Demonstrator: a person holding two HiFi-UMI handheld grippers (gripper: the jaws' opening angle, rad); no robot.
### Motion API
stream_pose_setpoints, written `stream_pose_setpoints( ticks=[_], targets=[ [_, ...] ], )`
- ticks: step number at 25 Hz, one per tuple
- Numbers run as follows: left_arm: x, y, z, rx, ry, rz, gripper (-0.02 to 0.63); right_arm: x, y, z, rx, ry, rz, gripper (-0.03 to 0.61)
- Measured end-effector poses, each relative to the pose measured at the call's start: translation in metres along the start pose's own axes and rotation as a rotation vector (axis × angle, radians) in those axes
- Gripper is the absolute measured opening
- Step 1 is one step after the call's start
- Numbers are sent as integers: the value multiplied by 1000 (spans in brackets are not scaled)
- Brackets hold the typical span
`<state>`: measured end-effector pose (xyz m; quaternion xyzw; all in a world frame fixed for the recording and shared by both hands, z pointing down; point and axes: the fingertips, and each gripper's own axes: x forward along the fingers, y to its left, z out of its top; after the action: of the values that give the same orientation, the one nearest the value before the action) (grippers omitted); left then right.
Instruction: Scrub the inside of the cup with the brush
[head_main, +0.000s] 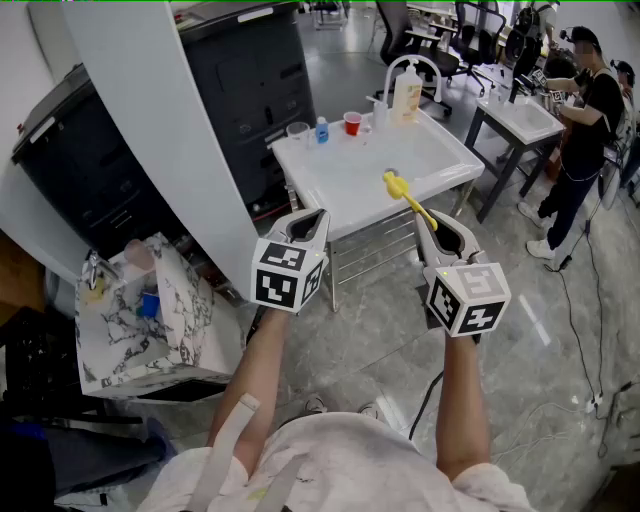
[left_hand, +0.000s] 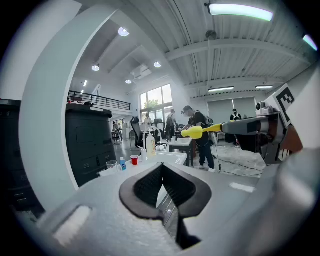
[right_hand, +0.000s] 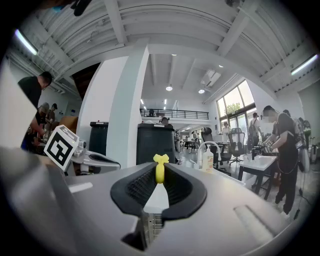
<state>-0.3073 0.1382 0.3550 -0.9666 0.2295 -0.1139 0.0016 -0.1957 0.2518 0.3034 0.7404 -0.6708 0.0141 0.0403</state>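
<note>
A yellow brush (head_main: 402, 191) sticks out forward from my right gripper (head_main: 432, 222), which is shut on its handle (right_hand: 159, 171). My left gripper (head_main: 308, 220) is shut with nothing between its jaws (left_hand: 161, 170). Both grippers hover in the air short of the white sink table (head_main: 440, 150). On the table's far left edge stand a clear cup (head_main: 297, 130) and a small red cup (head_main: 352, 122), also seen as the clear cup (left_hand: 111, 164) and red cup (left_hand: 134, 159) in the left gripper view. The brush head (left_hand: 193, 132) shows there too.
A small blue bottle (head_main: 321, 130) stands between the cups. A soap pump bottle (head_main: 406, 94) and a faucet (head_main: 420, 64) stand at the table's back. A dark cabinet (head_main: 250, 70) and a white pillar (head_main: 160, 120) rise to the left. A person (head_main: 585, 130) stands at another table on the right.
</note>
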Motion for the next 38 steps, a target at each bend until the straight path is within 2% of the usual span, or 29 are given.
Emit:
stream_pose_setpoints(
  ticks=[10,22,30,38],
  targets=[
    [13,-21,7,-17,-30,21,3,-11,-22,-3,20,-4,31,37],
    [41,-42,15,-22,-35,65,87,-15,-55,-10,22,-20,95,35],
    [75,-29,18,-35,-41,76,124,16,-73,-15,18,-3,114,35],
    [142,13,13,-38,-34,75,167,86,-102,-25,18,15,114,35]
  ],
)
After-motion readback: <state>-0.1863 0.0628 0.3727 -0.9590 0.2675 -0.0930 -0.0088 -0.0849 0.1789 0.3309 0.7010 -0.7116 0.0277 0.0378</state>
